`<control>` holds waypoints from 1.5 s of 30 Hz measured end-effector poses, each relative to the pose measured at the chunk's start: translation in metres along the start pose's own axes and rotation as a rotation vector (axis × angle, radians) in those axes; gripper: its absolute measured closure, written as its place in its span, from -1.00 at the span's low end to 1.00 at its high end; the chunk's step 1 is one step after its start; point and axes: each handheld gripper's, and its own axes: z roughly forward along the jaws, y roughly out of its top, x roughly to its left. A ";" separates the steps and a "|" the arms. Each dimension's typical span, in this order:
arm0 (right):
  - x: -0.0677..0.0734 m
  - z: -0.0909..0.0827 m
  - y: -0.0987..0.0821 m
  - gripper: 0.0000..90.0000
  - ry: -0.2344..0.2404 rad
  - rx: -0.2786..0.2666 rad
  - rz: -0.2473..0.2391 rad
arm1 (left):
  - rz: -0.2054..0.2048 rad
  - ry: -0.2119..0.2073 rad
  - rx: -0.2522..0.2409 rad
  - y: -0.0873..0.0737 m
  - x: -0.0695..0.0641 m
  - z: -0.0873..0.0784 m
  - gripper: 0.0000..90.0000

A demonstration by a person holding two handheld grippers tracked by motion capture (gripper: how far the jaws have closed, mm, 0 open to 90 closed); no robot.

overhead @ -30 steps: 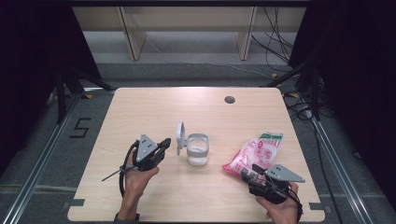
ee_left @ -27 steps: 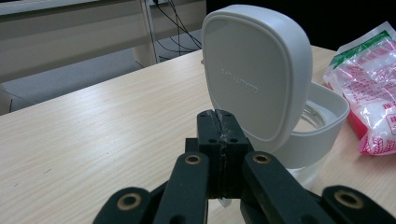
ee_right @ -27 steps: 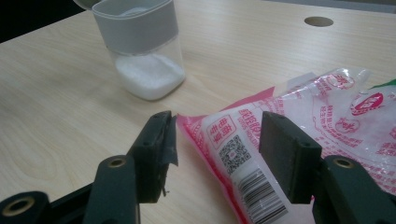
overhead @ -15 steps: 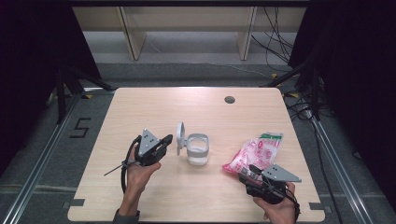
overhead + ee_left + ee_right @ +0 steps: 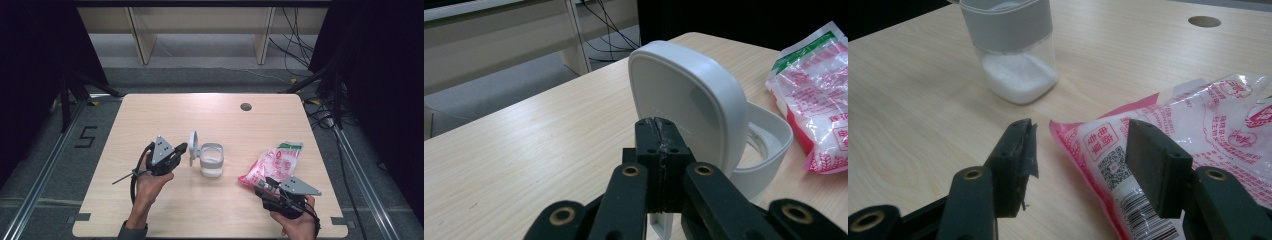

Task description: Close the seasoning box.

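You are nosing the gaping, empty right gripper at the soft, slippery pink bag beside the jar; pinch its corner. The left gripper is closed.

Clear jar with white powder stands mid-table, white lid flipped upright; pink bag lies right.

My left gripper and right gripper are black, each topped with a grey three-cornered plate and trailing a black cable. Brass-coloured rivets stud the black jaw links. A dark sleeve covers my left forearm.
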 end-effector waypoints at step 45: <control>-0.001 0.001 0.001 0.01 -0.007 0.000 -0.001 | 0.028 -0.102 -0.054 0.008 -0.024 0.001 0.79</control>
